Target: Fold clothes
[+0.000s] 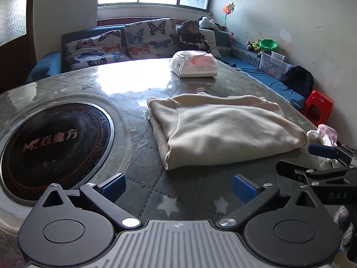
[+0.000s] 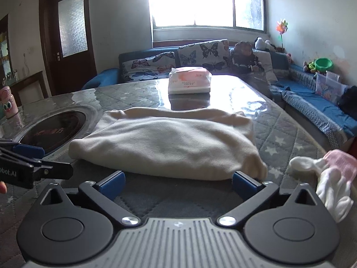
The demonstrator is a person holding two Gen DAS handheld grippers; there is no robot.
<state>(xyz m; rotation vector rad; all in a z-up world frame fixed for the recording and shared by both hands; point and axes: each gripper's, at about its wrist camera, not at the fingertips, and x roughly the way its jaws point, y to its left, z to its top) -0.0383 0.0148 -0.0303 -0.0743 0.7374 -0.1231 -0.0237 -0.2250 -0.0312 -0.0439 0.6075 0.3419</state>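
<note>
A cream garment (image 1: 223, 127) lies folded into a thick rectangle on the quilted table cover (image 1: 142, 187). It also shows in the right wrist view (image 2: 165, 143). My left gripper (image 1: 178, 187) is open and empty, hovering a little short of the garment's near edge. My right gripper (image 2: 178, 183) is open and empty, right at the garment's near edge, its right finger (image 2: 243, 183) close to the fold corner. Small white and pink clothes (image 2: 330, 178) lie in a heap to the right; they also show in the left wrist view (image 1: 323, 136).
A round black induction hob (image 1: 53, 151) is set into the table on the left. A tissue pack (image 1: 194, 64) sits at the far side. A pink bottle (image 2: 9, 102) stands at the far left. A sofa with butterfly cushions (image 1: 125, 42) and a red stool (image 1: 319, 109) are beyond.
</note>
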